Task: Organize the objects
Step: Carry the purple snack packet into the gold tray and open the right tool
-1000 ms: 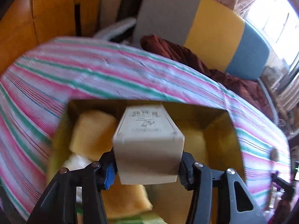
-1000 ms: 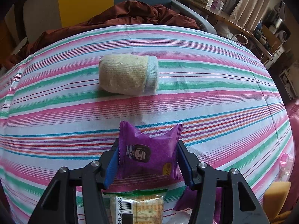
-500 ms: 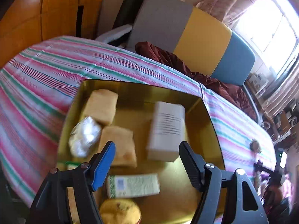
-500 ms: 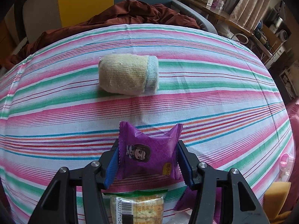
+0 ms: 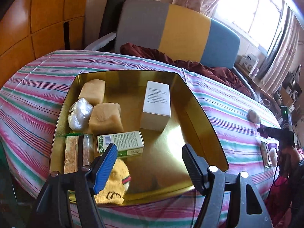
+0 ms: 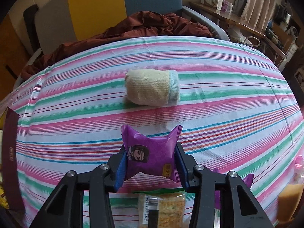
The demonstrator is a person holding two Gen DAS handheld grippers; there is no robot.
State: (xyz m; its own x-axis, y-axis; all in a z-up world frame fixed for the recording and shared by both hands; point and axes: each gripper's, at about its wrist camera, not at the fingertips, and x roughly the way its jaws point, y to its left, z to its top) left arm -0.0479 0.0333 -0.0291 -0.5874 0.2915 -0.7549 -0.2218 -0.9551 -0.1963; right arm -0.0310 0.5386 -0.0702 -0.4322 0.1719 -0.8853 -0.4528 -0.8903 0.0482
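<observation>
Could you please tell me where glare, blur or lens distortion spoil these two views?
Left wrist view: the window is blown out, and sunlight glares off the gold tray. Right wrist view: fisheye bows the striped cloth; the cracker packet at the bottom is blurred.

The cracker packet [image 6: 161, 209] is running off the right wrist view's bottom edge, blurred and partly covered by the hand-held gripper's frame. The maroon box [image 6: 10, 157] is being cut by the left edge. In the left wrist view, the yellow knit hat [image 5: 114, 186] is lying half hidden behind a blue finger [image 5: 104, 168].
</observation>
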